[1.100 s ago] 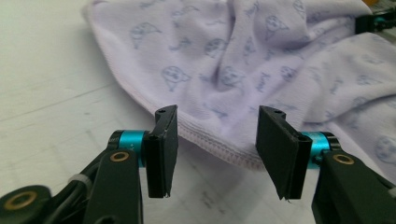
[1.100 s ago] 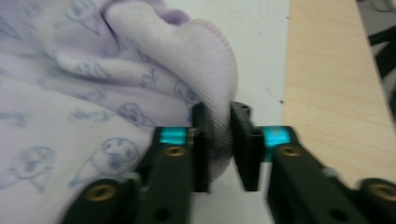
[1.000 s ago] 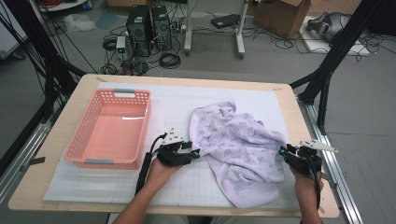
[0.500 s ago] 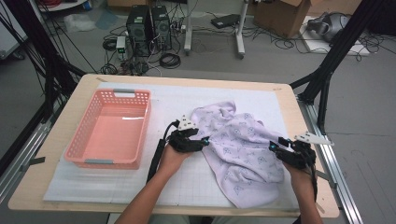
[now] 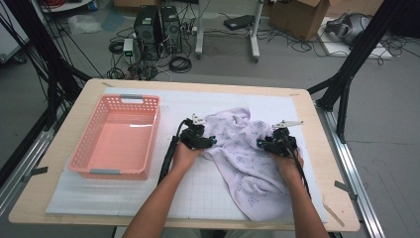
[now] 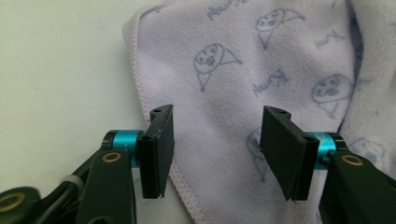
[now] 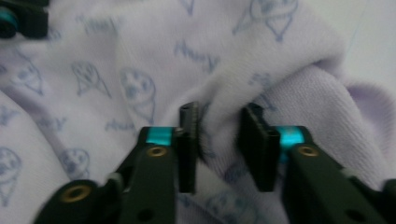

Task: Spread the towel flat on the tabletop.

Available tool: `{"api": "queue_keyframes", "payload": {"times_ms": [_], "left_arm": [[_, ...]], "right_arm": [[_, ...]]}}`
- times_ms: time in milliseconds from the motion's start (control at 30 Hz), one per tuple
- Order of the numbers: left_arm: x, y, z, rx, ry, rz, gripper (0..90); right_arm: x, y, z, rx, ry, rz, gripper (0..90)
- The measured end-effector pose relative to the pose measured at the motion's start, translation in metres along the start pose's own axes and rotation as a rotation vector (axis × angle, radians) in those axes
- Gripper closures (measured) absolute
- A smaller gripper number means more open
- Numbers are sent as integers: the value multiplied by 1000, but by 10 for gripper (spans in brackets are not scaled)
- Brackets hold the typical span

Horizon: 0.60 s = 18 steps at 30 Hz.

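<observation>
Lilac printed terry towel [image 5: 247,163] lies crumpled toward the desk's right edge; left gripper [image 6: 215,140] jaws wide open straddling its hem, gripping nothing, right gripper [image 7: 217,140] jaws part-closed on a raised fold, so risk is pinching extra layers and dragging it bunched.

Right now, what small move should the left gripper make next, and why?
Probably close the left gripper: its jaws stand open over the hemmed edge of the towel, while the right gripper already pinches a fold of it.
</observation>
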State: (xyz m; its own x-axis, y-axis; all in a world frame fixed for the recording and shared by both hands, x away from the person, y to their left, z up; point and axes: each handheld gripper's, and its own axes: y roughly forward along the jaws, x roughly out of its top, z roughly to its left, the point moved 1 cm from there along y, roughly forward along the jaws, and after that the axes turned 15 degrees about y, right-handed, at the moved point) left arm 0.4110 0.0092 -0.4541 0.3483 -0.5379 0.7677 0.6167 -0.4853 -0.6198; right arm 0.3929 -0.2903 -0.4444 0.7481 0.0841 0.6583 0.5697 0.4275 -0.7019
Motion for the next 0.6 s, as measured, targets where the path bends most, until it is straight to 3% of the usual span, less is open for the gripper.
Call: {"api": "queue_keyframes", "payload": {"times_ms": [67,133,267,400,600], "left_arm": [[0,-3,0,-33,-5,7,836],[0,-8,-1,-65,-17,10,858],[-4,-26,-6,-89,-21,-46,861],[-12,-47,-18,-119,17,-101,858],[-27,-64,-36,-162,68,-119,854]], "right_arm": [[-1,-2,-2,24,19,-6,837],[-2,-7,-2,42,21,-12,853],[-11,-32,-1,87,8,-54,856],[-28,-59,1,92,-30,-69,857],[-65,-88,5,127,-55,-65,861]]}}
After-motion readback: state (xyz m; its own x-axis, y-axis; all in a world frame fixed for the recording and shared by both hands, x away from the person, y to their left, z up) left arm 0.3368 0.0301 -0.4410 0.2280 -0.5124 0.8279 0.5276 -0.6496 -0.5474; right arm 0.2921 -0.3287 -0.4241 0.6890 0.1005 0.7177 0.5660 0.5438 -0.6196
